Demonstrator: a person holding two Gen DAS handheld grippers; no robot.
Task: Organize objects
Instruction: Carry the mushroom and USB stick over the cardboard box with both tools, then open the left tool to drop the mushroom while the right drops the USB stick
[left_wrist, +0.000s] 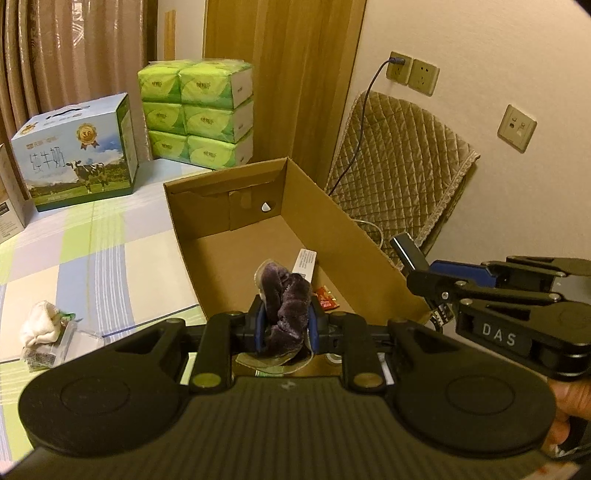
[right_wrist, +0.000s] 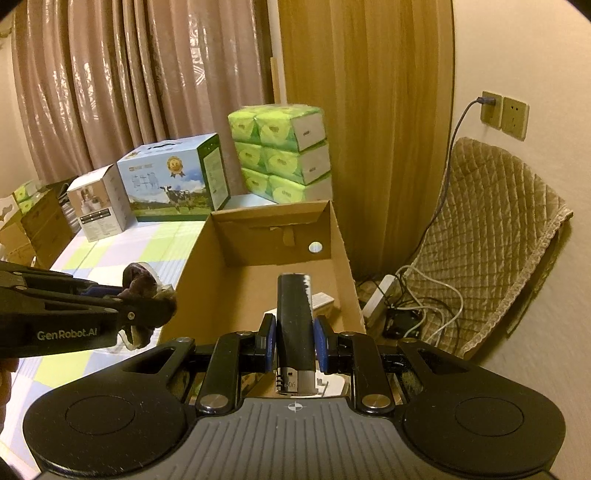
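Checked bedsheet (left_wrist: 92, 251) under the cardboard box (left_wrist: 332, 221); my left gripper (left_wrist: 286, 317) clamps a purple cloth (left_wrist: 286, 306) at its near edge, my right gripper (right_wrist: 294, 341) pinches a black lighter (right_wrist: 294, 314) pointing lengthwise into it.

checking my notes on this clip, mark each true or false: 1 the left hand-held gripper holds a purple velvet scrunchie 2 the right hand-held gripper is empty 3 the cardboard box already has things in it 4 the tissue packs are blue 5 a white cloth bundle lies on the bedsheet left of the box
1. True: the left hand-held gripper is shut on the purple scrunchie.
2. False: the right hand-held gripper grips a black lighter.
3. True: the cardboard box holds a white slip and a red packet.
4. False: the tissue packs are green.
5. True: the white cloth bundle lies there on the checked bedsheet.
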